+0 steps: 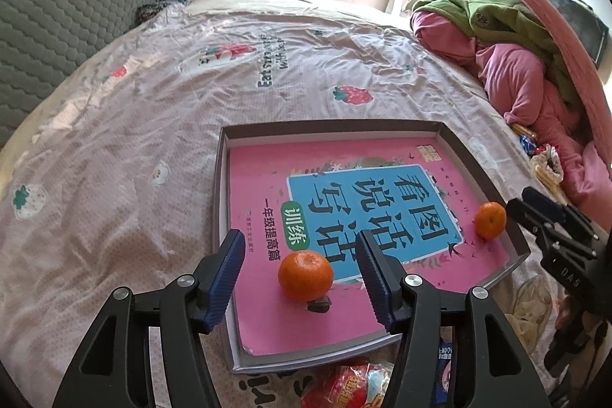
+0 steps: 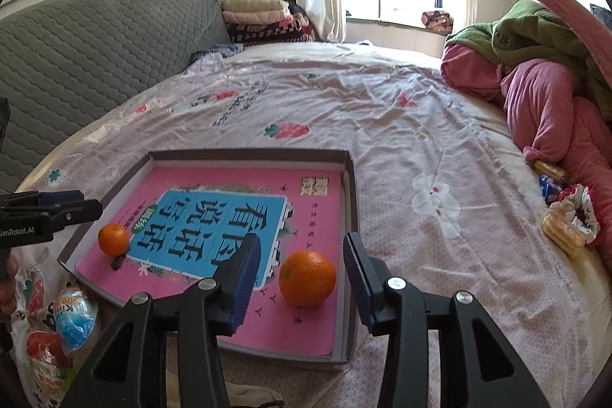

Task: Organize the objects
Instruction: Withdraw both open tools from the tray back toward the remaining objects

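A shallow grey box [image 1: 470, 155] [image 2: 352, 194] lies on the bed and holds a pink book [image 1: 264, 186] [image 2: 317, 217]. Two oranges rest on the book. My left gripper [image 1: 300, 255] is open, with one orange [image 1: 305, 275] between its fingers; that orange is small in the right wrist view [image 2: 113, 238]. My right gripper [image 2: 302, 255] is open around the other orange [image 2: 307, 278], which shows at the box's right side in the left wrist view [image 1: 490, 220]. Neither orange is gripped. A small dark scrap [image 1: 320, 304] lies beside the left orange.
Snack packets [image 1: 352, 385] [image 2: 72, 320] lie on the bedsheet in front of the box. More snacks [image 2: 566, 220] and a pile of pink and green bedding [image 2: 535, 83] sit at the right. A grey headboard [image 2: 95, 52] stands at the left.
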{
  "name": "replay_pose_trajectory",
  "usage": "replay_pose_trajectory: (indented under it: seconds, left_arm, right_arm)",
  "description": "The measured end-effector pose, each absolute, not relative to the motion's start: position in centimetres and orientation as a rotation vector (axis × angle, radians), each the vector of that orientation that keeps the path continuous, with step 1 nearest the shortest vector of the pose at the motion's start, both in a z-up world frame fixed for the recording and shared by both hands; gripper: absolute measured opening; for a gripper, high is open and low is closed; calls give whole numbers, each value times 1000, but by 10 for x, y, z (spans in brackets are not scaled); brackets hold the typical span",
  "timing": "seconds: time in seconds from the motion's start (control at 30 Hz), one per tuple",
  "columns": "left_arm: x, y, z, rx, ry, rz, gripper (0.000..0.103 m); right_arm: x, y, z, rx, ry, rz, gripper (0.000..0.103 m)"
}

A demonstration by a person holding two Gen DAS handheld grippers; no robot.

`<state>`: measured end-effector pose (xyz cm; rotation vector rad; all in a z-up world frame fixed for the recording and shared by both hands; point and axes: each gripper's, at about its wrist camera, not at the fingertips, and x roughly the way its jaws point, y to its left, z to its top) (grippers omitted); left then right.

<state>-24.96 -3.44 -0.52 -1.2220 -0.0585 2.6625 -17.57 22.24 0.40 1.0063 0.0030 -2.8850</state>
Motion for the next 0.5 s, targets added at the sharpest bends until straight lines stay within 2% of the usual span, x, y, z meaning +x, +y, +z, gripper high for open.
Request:
replay_pose_trajectory:
  seconds: [0.1, 0.5]
  left_arm:
    - [-247, -34, -2, -1206, -47, 2676, 62]
    - [-233, -34, 5, -1164, -41, 2728, 62]
  right_arm:
    - [-174, 222, 7, 978, -5, -2888, 51]
    - [-167, 214, 13, 925, 11, -2876, 52]
